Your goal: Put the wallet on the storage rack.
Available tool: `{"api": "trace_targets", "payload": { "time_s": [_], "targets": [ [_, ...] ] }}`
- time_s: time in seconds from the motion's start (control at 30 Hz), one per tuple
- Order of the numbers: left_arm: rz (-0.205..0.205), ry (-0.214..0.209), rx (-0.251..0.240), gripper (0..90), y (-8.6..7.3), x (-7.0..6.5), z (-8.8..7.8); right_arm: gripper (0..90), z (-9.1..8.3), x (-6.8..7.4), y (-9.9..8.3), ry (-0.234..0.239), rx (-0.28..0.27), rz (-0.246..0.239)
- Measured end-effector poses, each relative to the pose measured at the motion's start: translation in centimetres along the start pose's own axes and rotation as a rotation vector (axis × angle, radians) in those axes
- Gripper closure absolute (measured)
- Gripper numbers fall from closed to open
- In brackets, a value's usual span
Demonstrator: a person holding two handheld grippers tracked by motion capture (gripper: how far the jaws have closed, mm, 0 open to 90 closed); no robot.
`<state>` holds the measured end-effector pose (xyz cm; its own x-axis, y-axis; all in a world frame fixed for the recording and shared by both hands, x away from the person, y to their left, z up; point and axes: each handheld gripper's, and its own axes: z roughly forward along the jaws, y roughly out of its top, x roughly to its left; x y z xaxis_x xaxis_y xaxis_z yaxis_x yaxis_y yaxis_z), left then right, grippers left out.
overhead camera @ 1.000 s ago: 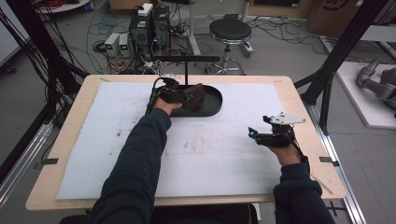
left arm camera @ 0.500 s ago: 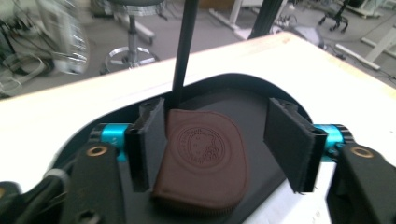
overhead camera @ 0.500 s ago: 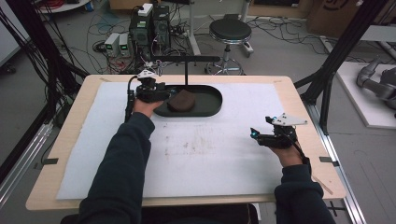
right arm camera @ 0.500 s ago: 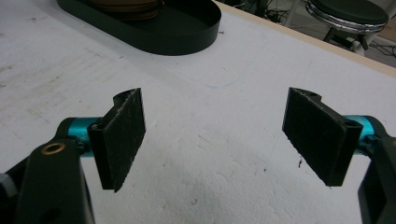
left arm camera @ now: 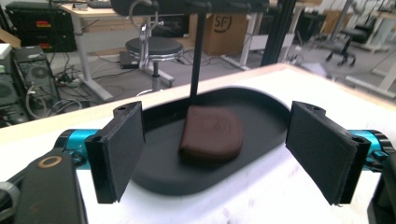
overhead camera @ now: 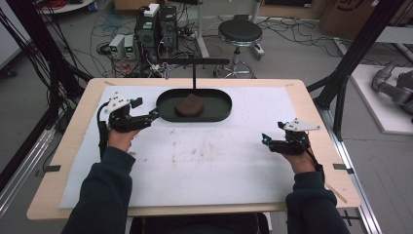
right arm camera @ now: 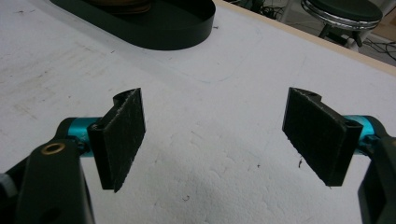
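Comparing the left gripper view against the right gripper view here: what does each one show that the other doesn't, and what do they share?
Left gripper view: the brown pouch lying flat in the black tray, with a thin black post rising behind it. Right gripper view: the left gripper's view lacks this stretch of scuffed white mat between open fingers. Both: the tray, the mat, a stool, and open, empty grippers.

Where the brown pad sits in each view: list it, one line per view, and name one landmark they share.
High view: brown pad lies in the black oval tray, upper centre.
Left gripper view: brown pad at centre, between the open jaws.
Right gripper view: cannot tell; something brownish touches the top edge.
Shared landmark: the black oval tray.
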<state>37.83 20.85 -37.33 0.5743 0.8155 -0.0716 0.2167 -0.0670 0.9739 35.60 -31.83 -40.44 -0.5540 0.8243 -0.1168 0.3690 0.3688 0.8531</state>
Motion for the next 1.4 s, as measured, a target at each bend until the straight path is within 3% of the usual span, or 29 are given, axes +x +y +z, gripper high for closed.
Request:
{"api": "trace_targets", "payload": {
  "time_s": [0.27, 0.47, 0.63, 1.4],
  "targets": [
    [0.036, 0.014, 0.025, 19.8, -1.6, -0.4, -2.3, 21.6, -0.2, 0.1, 0.0, -0.005, -0.007, 0.002],
    [0.032, 0.019, 0.040, 19.8, -3.5, -0.8, -3.4, 21.6, -0.5, 0.3, -0.1, -0.016, -0.017, 0.006],
    [-0.013, 0.019, 0.053, 19.8, -4.7, -0.4, -3.8, 21.6, -0.6, 0.5, -0.2, -0.021, -0.008, 0.008],
    [-0.024, 0.025, 0.053, 19.8, -5.4, 0.0, -4.1, 21.7, -0.4, 0.1, -0.6, -0.029, 0.009, 0.023]
  ]
}}
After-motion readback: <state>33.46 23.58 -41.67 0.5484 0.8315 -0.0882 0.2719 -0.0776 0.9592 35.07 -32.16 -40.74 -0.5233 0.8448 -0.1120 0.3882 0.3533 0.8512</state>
